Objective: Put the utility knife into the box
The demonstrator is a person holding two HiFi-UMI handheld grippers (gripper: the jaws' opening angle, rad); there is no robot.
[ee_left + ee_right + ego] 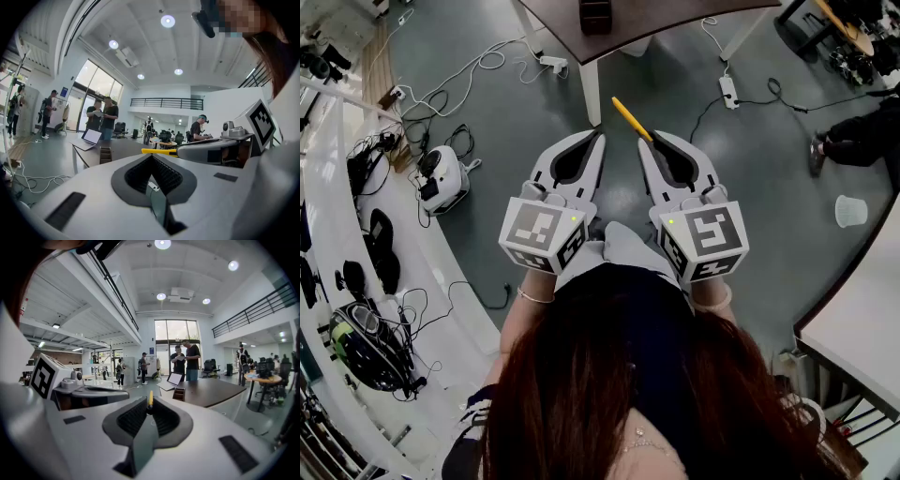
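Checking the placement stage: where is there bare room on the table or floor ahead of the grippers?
The dark table is bare right of the box. The grey floor between the right gripper and the cup is open too. Left is crowded: cables and a white device.

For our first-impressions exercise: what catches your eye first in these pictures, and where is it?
The yellow utility knife stands out, pinched at the tips of the right gripper and pointing forward over the grey floor. Beside it the left gripper is shut on nothing. Ahead, a dark box sits on a brown table.
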